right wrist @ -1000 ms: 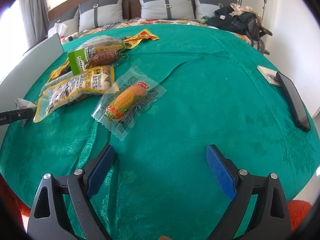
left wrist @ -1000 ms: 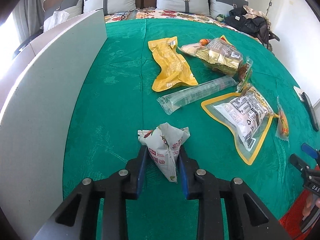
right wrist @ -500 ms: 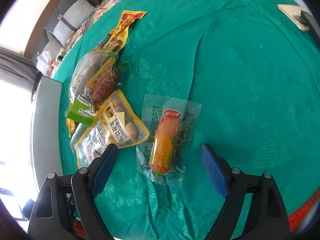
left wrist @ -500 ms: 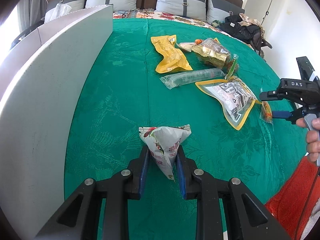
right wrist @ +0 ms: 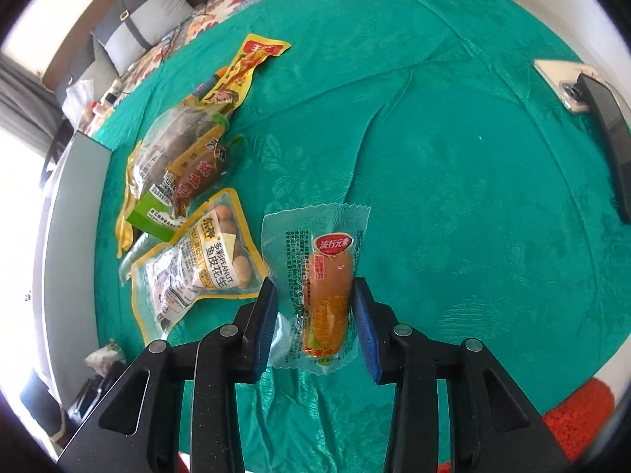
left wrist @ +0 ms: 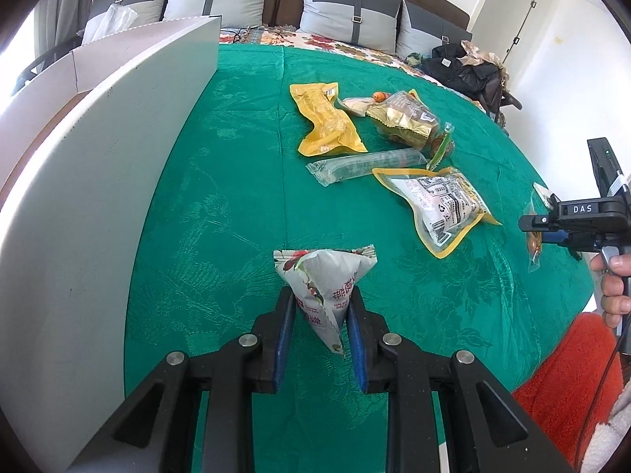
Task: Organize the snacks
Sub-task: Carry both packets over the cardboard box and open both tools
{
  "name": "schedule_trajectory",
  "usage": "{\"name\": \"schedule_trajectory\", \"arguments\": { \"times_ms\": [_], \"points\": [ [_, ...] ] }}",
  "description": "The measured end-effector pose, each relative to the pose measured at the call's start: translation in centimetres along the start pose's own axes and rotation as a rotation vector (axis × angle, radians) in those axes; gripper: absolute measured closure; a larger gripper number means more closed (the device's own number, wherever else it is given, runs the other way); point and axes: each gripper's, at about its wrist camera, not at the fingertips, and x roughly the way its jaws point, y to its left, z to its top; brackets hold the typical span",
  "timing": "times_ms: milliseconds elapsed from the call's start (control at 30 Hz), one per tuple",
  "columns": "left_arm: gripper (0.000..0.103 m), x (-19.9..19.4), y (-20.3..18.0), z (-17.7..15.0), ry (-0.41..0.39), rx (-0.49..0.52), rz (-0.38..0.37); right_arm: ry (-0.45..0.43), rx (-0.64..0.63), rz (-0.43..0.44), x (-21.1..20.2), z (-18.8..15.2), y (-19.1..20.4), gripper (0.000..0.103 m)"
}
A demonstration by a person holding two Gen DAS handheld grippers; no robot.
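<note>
My left gripper is shut on a white triangular snack packet and holds it above the green cloth, next to the white box wall. My right gripper has closed around a clear corn sausage packet lying on the cloth; the pads touch its sides. The right gripper also shows in the left wrist view. More snacks lie on the cloth: a peanut pouch, a yellow pouch, a gold bag and a long clear tube packet.
A white box stands along the left. A phone and a dark flat device lie at the cloth's right edge. Pillows and dark bags sit at the back. Orange fabric is at the near right.
My right gripper dropped over the corn sausage packet and its fingers closed from wide open onto the packet's sides. My left gripper kept hold of the triangular packet and shifted slightly.
</note>
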Motion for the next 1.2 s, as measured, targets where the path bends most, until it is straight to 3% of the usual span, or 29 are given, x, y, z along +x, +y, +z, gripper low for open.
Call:
{"name": "schedule_trajectory", "arguments": {
  "times_ms": [67,167,300,400,567,733,767,833,867,900,1033,1133,1200],
  "points": [
    [0.078,-0.3,-0.3,0.1,0.001,-0.001,-0.006,0.025,-0.045,-0.059,0.8,-0.4,0.1,0.064],
    [0.078,-1.6,-0.5,0.9,-0.007,-0.026,-0.039,0.034,-0.072,-0.069,1.1,-0.7,0.0,0.066],
    [0.078,-6.0,0.2,3.1,-0.072,-0.084,-0.108,-0.013,-0.008,0.038,-1.2,-0.2,-0.5,0.072],
    [0.078,-10.5,2.2,4.9,-0.145,-0.114,-0.132,-0.035,0.004,0.162,-4.1,0.6,1.6,0.072],
    [0.078,-16.0,9.5,7.0,-0.216,-0.179,0.021,-0.032,-0.187,0.411,-9.0,1.0,14.7,0.072],
    [0.078,-17.1,18.0,6.7,-0.159,-0.290,0.218,0.019,-0.435,0.590,-10.8,-2.2,30.8,0.068],
    [0.074,-16.8,19.3,6.4,-0.133,-0.303,0.262,0.019,-0.466,0.603,-10.7,-3.0,33.1,0.061],
    [0.051,-16.3,21.3,5.5,-0.084,-0.330,0.318,0.002,-0.520,0.591,-10.2,-4.4,36.8,0.044],
    [0.035,-16.5,21.9,5.0,-0.085,-0.341,0.341,0.003,-0.547,0.567,-10.0,-4.9,38.0,0.036],
    [0.026,-16.8,22.2,4.4,-0.101,-0.349,0.366,-0.001,-0.561,0.555,-9.9,-5.1,38.3,0.036],
    [0.024,-17.6,21.9,3.1,-0.148,-0.363,0.363,-0.056,-0.532,0.577,-10.3,-4.8,35.0,0.037],
    [0.024,-17.1,19.6,3.3,-0.158,-0.345,0.304,-0.134,-0.518,0.486,-9.5,-3.6,30.5,0.036],
    [0.024,-16.6,16.3,3.8,-0.166,-0.291,0.252,-0.199,-0.519,0.362,-8.4,-3.2,26.3,0.036]
  ]
}}
